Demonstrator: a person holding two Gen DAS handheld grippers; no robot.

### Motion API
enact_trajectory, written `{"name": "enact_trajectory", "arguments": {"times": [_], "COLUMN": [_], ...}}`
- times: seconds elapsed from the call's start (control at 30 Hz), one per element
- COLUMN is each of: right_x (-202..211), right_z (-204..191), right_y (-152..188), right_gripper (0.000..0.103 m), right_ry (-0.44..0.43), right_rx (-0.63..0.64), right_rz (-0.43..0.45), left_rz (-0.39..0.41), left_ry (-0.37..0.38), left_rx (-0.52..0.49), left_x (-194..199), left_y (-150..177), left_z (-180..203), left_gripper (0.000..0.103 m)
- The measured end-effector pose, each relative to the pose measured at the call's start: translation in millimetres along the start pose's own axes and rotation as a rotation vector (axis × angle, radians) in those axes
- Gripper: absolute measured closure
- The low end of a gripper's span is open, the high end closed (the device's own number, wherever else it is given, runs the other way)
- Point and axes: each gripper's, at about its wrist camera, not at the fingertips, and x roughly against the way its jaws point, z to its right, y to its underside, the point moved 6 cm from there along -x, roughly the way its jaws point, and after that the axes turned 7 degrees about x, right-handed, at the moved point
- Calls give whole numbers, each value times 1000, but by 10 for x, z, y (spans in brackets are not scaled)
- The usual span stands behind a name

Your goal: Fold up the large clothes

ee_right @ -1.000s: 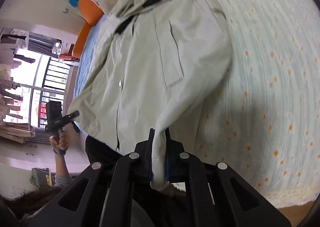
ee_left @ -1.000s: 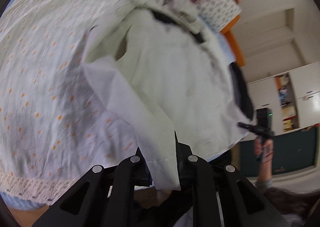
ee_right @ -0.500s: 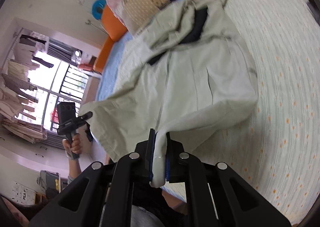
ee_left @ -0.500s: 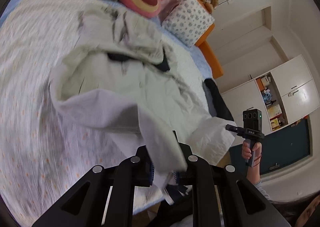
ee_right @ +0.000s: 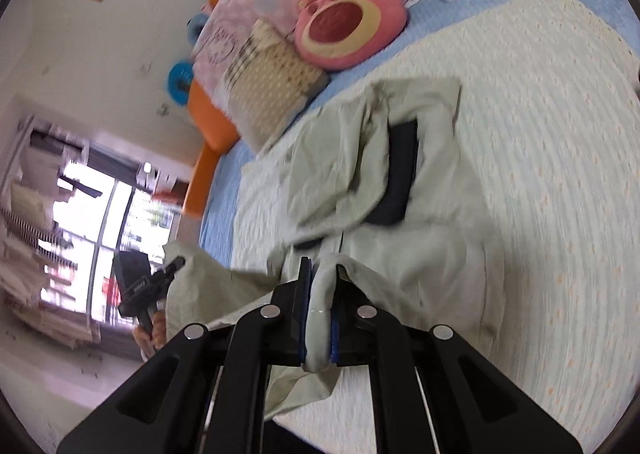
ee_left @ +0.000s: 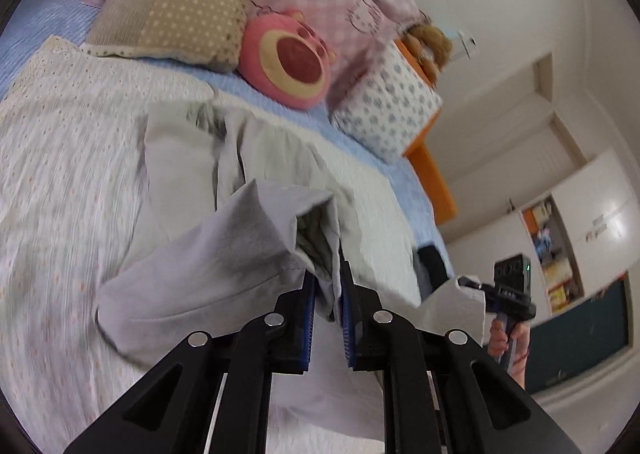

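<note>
On the bed [ee_right: 560, 133], the pale green jacket [ee_right: 420, 213] is lying half lifted below a pink plush cushion [ee_right: 348, 33]. I am gripping its hem in my right gripper [ee_right: 319, 294] and, seemingly through blur, my left gripper [ee_left: 326, 294], fingers clenched on cloth.

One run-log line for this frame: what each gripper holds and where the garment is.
left gripper: shut on jacket | right gripper: shut on jacket | jacket: lower part lifted, rest on bedspread | fold: not finished
</note>
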Motion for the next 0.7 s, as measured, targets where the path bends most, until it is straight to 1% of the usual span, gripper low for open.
{"name": "enact_trajectory", "arguments": {"times": [0.07, 0.2, 0.33, 0.4, 0.47, 0.57, 0.63, 0.7], "right_x": [-102, -292, -429, -511, -643, -911, -1105, -1274], "right_z": [45, 183, 317, 401, 518, 796, 1076, 1301], "right_y": [-287, -817, -1391, -1669, -1901, -2075, -2175, -2223], "right_gripper": [96, 97, 97, 97, 97, 97, 97, 97], "right_ry": [24, 33, 3, 29, 51, 79, 95, 104], "right_rx": [-6, -58, -132, -149, -176, -231, -293, -320], "right_rz": [16, 55, 129, 167, 185, 201, 224, 230], "left_rz": [23, 92, 180, 203, 218, 254, 271, 261], "left_ry": [-14, -70, -93, -130, -156, -189, -198, -210], "left_rx": [11, 29, 125, 147, 151, 168, 234, 300], "left_x": [-120, -295, -404, -488, -573, -726, -866, -1081], "left_y": [-297, -825, -1453, -1701, -1881, -2149, -2309, -2412], "left_z": [-19, -125, -372, -487, -562, -755, -1003, -1270], "left_gripper": [88, 89, 89, 89, 89, 89, 89, 89]}}
